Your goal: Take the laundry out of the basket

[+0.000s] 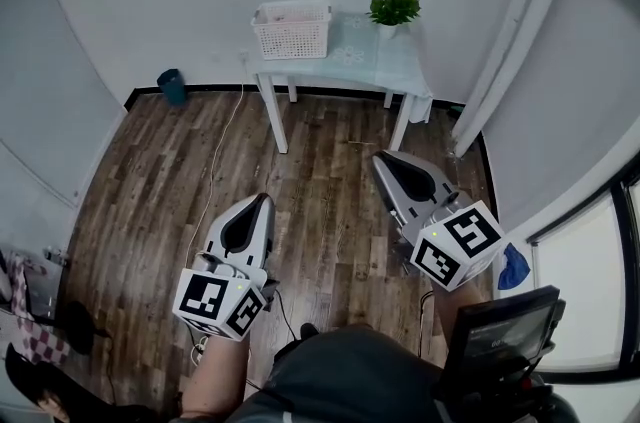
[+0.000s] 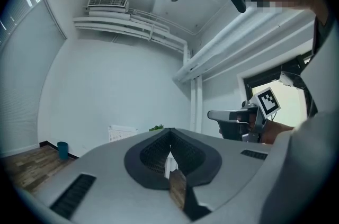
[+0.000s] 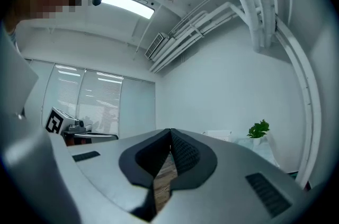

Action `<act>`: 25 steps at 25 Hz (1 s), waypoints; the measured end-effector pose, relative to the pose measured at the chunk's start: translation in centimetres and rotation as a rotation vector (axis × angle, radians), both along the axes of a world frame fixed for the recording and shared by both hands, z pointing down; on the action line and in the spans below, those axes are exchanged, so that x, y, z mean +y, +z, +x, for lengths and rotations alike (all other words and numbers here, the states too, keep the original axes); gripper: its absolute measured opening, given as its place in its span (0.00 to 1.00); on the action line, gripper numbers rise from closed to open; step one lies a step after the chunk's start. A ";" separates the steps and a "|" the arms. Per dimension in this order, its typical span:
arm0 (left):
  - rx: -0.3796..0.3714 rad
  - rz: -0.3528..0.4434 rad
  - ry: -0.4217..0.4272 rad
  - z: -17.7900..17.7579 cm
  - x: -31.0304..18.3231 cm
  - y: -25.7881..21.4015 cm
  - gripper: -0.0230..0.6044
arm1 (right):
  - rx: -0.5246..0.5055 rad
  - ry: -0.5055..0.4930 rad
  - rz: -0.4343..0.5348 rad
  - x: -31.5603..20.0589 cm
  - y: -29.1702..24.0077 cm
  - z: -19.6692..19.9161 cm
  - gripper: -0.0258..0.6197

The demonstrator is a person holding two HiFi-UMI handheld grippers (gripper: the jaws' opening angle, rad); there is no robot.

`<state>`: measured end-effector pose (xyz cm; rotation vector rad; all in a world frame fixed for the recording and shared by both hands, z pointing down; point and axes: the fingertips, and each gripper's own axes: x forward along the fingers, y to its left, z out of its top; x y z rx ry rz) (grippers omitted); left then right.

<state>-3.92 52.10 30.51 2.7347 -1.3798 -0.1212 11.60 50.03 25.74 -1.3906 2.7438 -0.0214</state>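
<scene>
Dark clothing over the person's lap (image 1: 345, 373) fills the bottom of the head view. Just beyond it both tools are held level over the wooden floor (image 1: 150, 211), well apart from each other. The left gripper (image 1: 262, 199) has its jaws closed tip to tip with nothing between them. The right gripper (image 1: 380, 157) is likewise closed and empty, which its own view confirms. A white cable (image 1: 222, 151) trails across the planks towards the wall. Farther off stands a pale table (image 1: 372, 63) on white legs, far from both tools. The white laundry basket (image 1: 292, 33) sits on its left end, with something pale inside that is too small to make out. A potted plant (image 1: 394, 9) stands on the right end, and a small blue bin (image 1: 172, 86) sits on the floor by the wall.
</scene>
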 end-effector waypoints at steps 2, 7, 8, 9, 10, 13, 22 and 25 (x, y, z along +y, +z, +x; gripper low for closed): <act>0.026 -0.007 0.002 -0.7 0.0 0.0 0.05 | -0.004 -0.002 -0.003 -0.1 0.2 -0.6 0.07; 0.070 0.001 0.034 -2.8 -0.1 -0.6 0.05 | 0.002 0.032 -0.017 -0.8 1.2 -2.0 0.07; 0.061 0.009 0.031 -3.5 -0.3 -0.5 0.05 | 0.003 0.041 -0.022 -1.0 1.3 -2.3 0.07; 0.060 0.011 0.027 -4.2 -0.5 -0.3 0.05 | 0.005 0.050 -0.025 -1.2 1.4 -2.7 0.07; 0.068 0.008 0.024 -4.9 -0.7 0.1 0.05 | 0.011 0.059 -0.025 -1.4 1.5 -3.1 0.07; 0.095 -0.017 0.027 -6.8 -1.5 1.4 0.05 | 0.027 0.071 -0.020 -1.9 1.8 -4.6 0.07; 0.128 -0.027 -0.007 -9.2 -5.5 2.4 0.05 | 0.077 0.039 0.006 -4.9 2.2 -7.8 0.07; 0.131 -0.043 -0.028 -9.4 -7.5 2.7 0.05 | 0.103 0.009 0.035 -7.0 1.9 -8.4 0.07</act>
